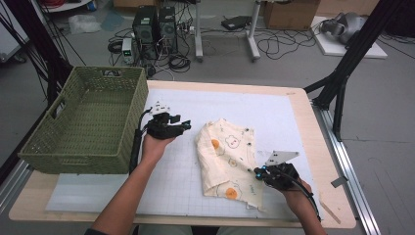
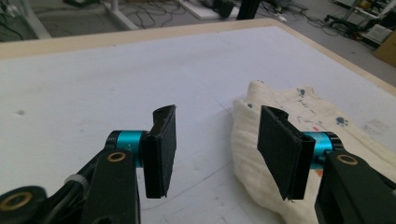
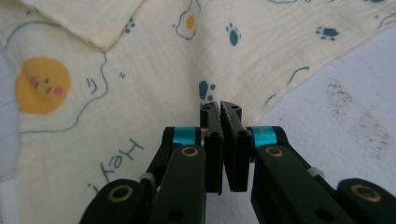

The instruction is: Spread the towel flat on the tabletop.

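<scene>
At far left of the high view, a green woven basket [image 1: 85, 120], standing on the left end of the tabletop [image 1: 298, 105] with its near corner over the white gridded mat [image 1: 274, 112].

Just right of the basket, the left gripper [image 1: 186, 125], held in the left hand [image 1: 154, 146] above the mat, pointing right toward the cloth. In the left gripper view, fingers [image 2: 161, 151] parted about halfway, nothing between them, bare mat showing through the gap. Right-hand pad over the near edge of the cloth [image 2: 299, 135], not pressing on it as far as can be told.

Mid-mat, the cream cloth [image 1: 227, 159], crumpled and folded over itself, printed with fried eggs, blue paw marks and lettering. Lying well apart from the basket, its far corner toward the middle of the tabletop, its near edge close to the front edge of the mat.

At the cloth's right-hand near edge, the right gripper [image 1: 258, 171], held in the right hand [image 1: 298, 196], a grey three-cornered plate [image 1: 279, 157] on top of it. In the right gripper view, fingers [image 3: 210, 140] brought almost together, only a thin slit left between the pads. Tips at the border of the cloth [image 3: 140, 70], where fabric meets bare mat. Cannot tell whether a fold of cloth is pinched in that slit, or merely lying behind the tips.

Beyond the tabletop, grey floor with cables, computer towers [image 1: 155, 27] and cardboard boxes [image 1: 291, 13].
</scene>
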Tool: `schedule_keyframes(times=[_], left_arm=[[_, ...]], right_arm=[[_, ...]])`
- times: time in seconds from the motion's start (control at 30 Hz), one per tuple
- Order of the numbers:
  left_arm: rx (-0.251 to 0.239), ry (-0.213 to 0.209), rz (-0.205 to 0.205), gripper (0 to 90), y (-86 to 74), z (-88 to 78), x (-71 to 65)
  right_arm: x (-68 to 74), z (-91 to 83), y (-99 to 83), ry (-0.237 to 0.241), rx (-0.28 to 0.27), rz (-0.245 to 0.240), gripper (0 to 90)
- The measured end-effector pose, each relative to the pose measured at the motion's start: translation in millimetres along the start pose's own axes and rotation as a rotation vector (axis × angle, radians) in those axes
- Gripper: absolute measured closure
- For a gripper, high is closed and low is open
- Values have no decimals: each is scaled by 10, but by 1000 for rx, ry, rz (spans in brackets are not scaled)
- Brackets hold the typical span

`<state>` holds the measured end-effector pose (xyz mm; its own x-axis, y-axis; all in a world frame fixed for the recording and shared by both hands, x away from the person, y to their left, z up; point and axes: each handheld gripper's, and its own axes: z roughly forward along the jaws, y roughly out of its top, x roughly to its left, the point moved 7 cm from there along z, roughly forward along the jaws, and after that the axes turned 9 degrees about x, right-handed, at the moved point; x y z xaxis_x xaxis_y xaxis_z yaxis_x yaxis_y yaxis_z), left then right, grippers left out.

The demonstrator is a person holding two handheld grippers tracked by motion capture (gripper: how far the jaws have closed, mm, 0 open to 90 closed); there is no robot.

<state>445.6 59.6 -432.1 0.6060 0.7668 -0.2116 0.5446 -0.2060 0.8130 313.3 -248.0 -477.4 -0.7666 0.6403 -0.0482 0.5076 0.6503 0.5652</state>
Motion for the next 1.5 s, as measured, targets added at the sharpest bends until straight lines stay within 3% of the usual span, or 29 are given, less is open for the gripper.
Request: schedule_keyframes(times=[0.13,0.37,0.6,0.77,0.83,0.87,0.9,0.93,0.97,1.0,1.1,1.2,1.27,1.3,1.33,1.5], left_arm=[[23,-19,15,456,65,126,-58],[52,-44,39,440,249,368,-141],[128,-37,68,436,336,719,-202],[240,-21,107,452,148,938,-224],[258,-22,107,518,122,951,-209],[271,-30,104,603,99,958,-205],[288,-30,115,603,80,954,-194],[301,-26,120,767,69,941,-184],[300,-23,122,767,70,922,-180],[291,-18,130,849,75,893,-169],[269,-15,120,864,85,802,-125],[190,-4,56,865,78,660,-43],[164,40,60,863,24,528,42],[164,40,60,862,24,528,42],[146,59,42,862,10,438,84],[117,75,25,861,-23,271,155]], right_arm=[[-69,-56,83,-24,-86,41,623],[-154,-59,104,-62,-124,88,462],[-162,-57,99,-63,-128,86,458],[-173,-78,89,-64,-135,93,452],[-179,-82,80,-65,-137,95,452],[-179,-86,78,-65,-137,94,453],[-179,-86,78,-65,-137,94,453],[-180,-93,78,-68,-140,94,449],[-180,-93,78,-68,-140,94,449],[-182,-88,78,-70,-139,100,446],[-173,-73,81,-70,-133,99,450],[-172,-51,91,-73,-127,97,454],[-191,-25,96,-91,-119,115,453],[-215,-11,97,-110,-115,126,456],[-229,2,95,-116,-108,140,459],[-234,35,104,-127,-94,146,467]])
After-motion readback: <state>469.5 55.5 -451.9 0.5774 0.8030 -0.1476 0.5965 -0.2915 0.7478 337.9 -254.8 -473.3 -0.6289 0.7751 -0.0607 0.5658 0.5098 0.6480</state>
